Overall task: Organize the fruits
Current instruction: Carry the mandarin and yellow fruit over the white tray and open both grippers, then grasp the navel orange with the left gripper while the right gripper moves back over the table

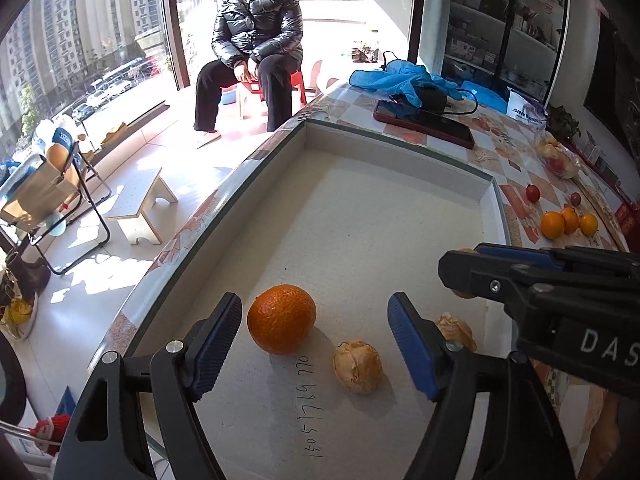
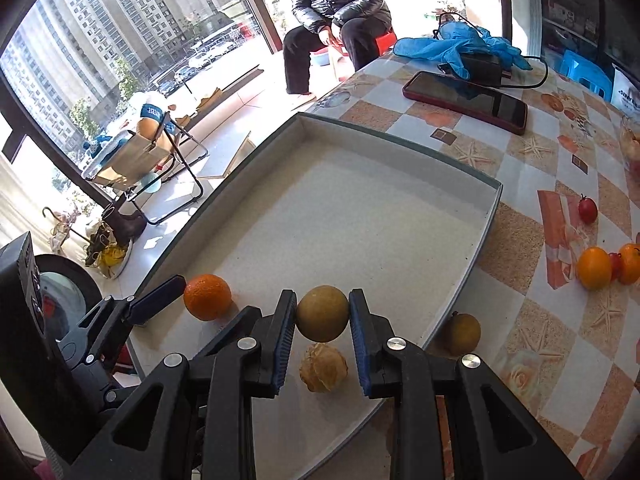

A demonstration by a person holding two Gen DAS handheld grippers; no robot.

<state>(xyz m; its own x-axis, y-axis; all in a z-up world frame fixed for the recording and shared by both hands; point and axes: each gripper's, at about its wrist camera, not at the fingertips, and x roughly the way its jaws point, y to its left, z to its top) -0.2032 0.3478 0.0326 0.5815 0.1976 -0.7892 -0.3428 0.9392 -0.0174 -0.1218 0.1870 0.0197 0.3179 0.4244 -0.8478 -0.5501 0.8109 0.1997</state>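
A shallow white tray [image 1: 400,152] [image 2: 400,148] lies on the tiled table. In it sit an orange tangerine [image 1: 281,319] [image 2: 207,297] and pale husked fruits [image 1: 357,366] [image 1: 456,330] [image 2: 323,367]. My left gripper [image 1: 316,346] is open and empty just above the tray floor, its fingers either side of the tangerine and a husked fruit. My right gripper [image 2: 322,332] is shut on a yellow-brown round fruit [image 2: 322,313], held above the tray's near part; it shows in the left wrist view [image 1: 464,272]. Another brown round fruit [image 2: 462,333] lies just outside the tray.
On the table to the right lie small oranges [image 1: 568,222] [image 2: 604,266], red cherry tomatoes [image 1: 533,193] [image 2: 587,210] and a bag of fruit [image 1: 558,156]. A phone [image 1: 424,123] [image 2: 466,101], blue gloves [image 1: 400,76] [image 2: 456,46] and a black box lie behind the tray. A person sits beyond.
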